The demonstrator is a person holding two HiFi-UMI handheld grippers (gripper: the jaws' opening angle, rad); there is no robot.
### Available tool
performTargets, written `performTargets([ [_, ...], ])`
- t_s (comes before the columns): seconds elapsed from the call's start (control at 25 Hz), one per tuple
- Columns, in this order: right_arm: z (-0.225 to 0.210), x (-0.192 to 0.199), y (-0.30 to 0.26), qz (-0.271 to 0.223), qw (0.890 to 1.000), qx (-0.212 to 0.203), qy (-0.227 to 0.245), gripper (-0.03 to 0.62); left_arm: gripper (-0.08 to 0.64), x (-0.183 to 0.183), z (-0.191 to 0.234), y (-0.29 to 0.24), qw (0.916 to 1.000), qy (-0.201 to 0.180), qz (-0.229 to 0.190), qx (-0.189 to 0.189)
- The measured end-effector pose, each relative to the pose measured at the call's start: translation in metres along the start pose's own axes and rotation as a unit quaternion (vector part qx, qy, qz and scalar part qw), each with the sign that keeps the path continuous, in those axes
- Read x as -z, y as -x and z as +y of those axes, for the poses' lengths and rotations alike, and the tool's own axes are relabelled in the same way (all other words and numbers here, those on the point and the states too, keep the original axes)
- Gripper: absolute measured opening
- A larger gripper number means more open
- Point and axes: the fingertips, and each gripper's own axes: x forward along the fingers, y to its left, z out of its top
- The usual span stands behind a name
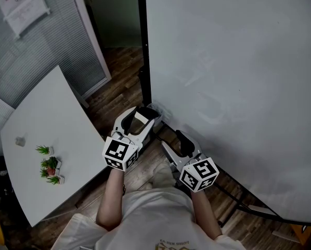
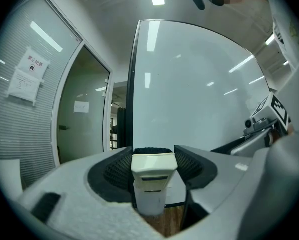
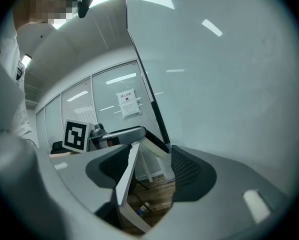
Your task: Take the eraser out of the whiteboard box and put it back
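Office, wood floor (image 1: pixel 119 92), whiteboard (image 1: pixel 233 61). Left gripper (image 1: pixel 141 113) clamps cream plastic eraser (image 2: pixel 153 171) by sides; likely light, rigid, slick. Right gripper (image 3: pixel 150 170) agape, thin white panel (image 3: pixel 125 176) between jaws, ungripped.

We can read no text: the notice (image 2: pixel 27 79) on the wall and the shirt print (image 1: pixel 171 244) are too small.
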Motion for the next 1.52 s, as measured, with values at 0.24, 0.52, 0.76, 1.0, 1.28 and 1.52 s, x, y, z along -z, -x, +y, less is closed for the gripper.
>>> performTargets([
  [0.24, 0.003, 0.002, 0.004, 0.004, 1.000, 0.000, 0.001, 0.268, 0.261, -0.006, -0.002, 0.006, 0.9999, -0.001, -0.008, -0.006],
  [0.52, 0.004, -0.001, 0.008, 0.000, 1.000, 0.000, 0.009, 0.268, 0.261, -0.014, -0.004, 0.016, 0.9997, -0.004, -0.021, -0.012],
  [0.76, 0.007, -0.005, 0.013, -0.004, 1.000, 0.001, 0.014, 0.269, 0.261, -0.023, -0.007, 0.027, 0.9994, -0.008, -0.030, -0.016],
  [1.0, 0.009, -0.005, 0.015, -0.001, 1.000, 0.004, 0.025, 0.270, 0.261, -0.030, -0.011, 0.041, 0.9989, -0.011, -0.040, -0.020],
  [1.28, 0.013, -0.004, 0.015, 0.001, 0.999, 0.020, 0.032, 0.268, 0.261, -0.028, -0.006, 0.059, 0.9987, -0.007, -0.040, -0.033],
  [1.52, 0.012, 0.000, 0.014, 0.003, 0.999, 0.024, 0.029, 0.270, 0.261, -0.026, -0.002, 0.065, 0.9985, -0.006, -0.040, -0.038],
])
